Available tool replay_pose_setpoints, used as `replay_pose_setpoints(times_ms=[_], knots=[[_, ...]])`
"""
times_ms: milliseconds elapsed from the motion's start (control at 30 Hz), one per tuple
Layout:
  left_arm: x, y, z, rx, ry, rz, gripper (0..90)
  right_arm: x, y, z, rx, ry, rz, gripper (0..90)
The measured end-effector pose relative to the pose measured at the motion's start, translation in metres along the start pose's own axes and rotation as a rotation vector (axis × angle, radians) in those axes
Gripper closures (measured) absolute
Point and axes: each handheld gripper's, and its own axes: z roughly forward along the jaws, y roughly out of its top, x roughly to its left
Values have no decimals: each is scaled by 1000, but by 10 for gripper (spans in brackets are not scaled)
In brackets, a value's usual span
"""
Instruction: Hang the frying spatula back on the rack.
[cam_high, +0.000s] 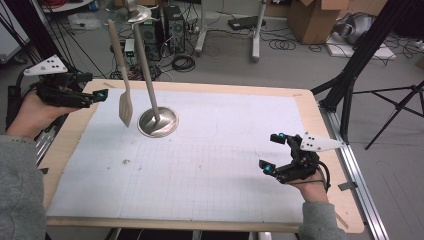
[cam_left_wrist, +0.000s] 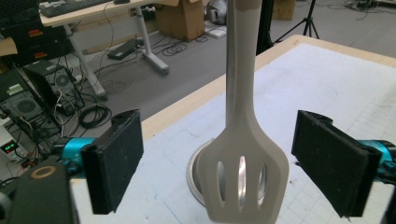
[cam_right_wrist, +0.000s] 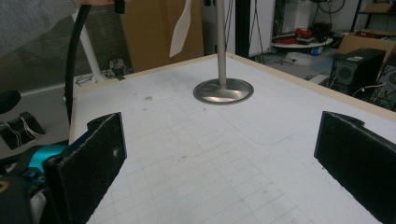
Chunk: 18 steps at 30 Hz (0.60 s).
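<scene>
Over at the table's far-left corner, the left gripper (cam_high: 98, 95) hangs above the wooden edge, jaws spread wide and gripping nothing. Just beside it dangles the beige spatula (cam_high: 125, 106), hung from the metal stand (cam_high: 158, 121), blade clear of the gridded mat (cam_high: 210, 165). The left gripper view adds what the high view hides: three slots in that blade (cam_left_wrist: 246, 179), framed between the pads (cam_left_wrist: 116, 161) without touching. Plenty of bare mat runs across the middle. Near the right edge, the right gripper (cam_high: 274, 152) sits low, jaws wide apart too, and its own view looks across open grid to the stand's base (cam_right_wrist: 223, 91).
</scene>
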Motion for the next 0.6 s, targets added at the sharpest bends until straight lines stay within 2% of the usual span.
replay_pose_setpoints(times_ms=[233, 400, 467, 500, 600], knots=[[-5, 0, -7, -15, -21, 7, 139, 0, 0, 1, 3, 1, -3, 12], [-12, -4, -9, -23, -12, 27, 140, -1, 0, 3, 6, 5, -9, 12], [-14, -6, -10, -40, -8, 22, 140, -1, 0, 4, 7, 6, -5, 12], [-15, -7, -10, -36, -5, 33, 140, -1, 0, 5, 8, 7, -2, 12], [-19, -11, -11, -41, 3, 27, 140, -1, 0, 6, 13, 10, -7, 12]])
